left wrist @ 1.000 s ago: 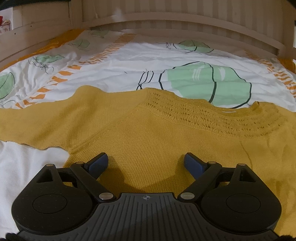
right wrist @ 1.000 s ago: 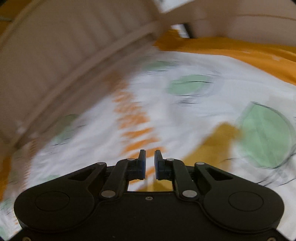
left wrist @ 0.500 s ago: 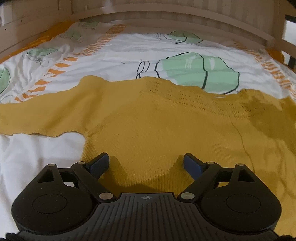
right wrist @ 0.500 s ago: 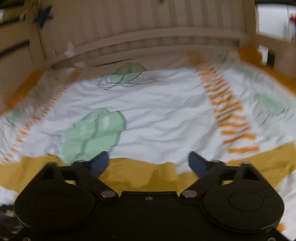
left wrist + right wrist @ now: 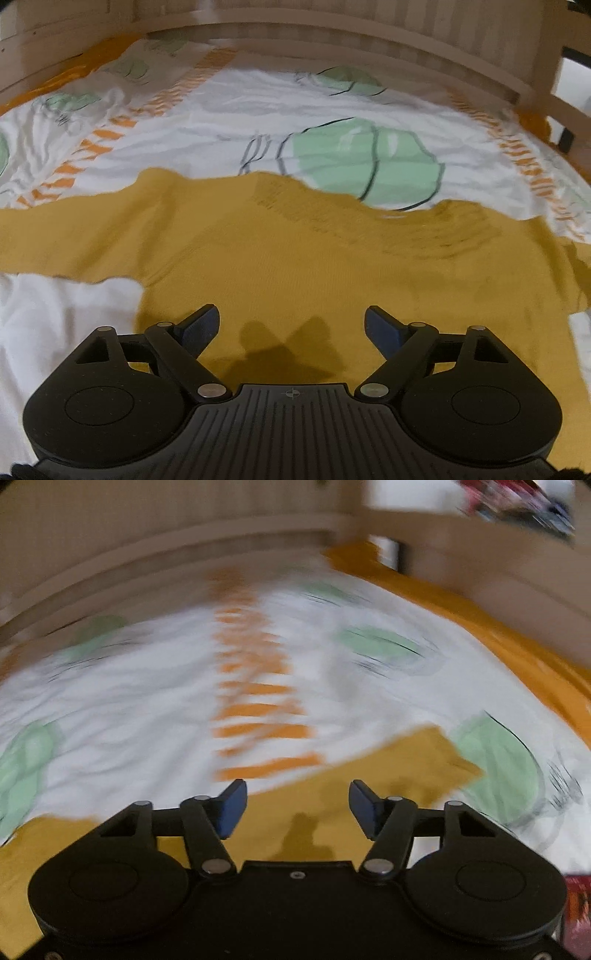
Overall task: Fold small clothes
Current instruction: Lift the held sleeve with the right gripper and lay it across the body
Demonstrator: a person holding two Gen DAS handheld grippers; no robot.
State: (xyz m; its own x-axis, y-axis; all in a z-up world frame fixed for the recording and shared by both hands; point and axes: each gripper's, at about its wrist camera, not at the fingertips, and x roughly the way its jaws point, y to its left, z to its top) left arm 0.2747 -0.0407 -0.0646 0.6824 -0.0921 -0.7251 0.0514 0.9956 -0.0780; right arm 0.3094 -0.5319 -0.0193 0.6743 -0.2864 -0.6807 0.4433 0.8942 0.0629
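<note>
A mustard-yellow knitted sweater [image 5: 295,258] lies spread flat on the bed, its neckline away from me and one sleeve running off to the left. My left gripper [image 5: 291,328] hovers open above the sweater's lower body, nothing between its fingers. In the blurred right wrist view, the sweater's other sleeve [image 5: 388,775] stretches out to its cuff at the right. My right gripper [image 5: 295,805] is above that sleeve with its jaws closing, still apart; the cloth lies beneath them, not pinched.
The bed sheet [image 5: 258,122] is white with green leaf prints and orange dashed stripes. A wooden slatted bed rail [image 5: 332,33] rings the far side and right. An orange border [image 5: 498,635] edges the sheet at the right.
The left gripper has risen and drawn back, showing more of the sweater. The right gripper went from shut to wide open, swung across the bed, and now stands narrower over the sleeve.
</note>
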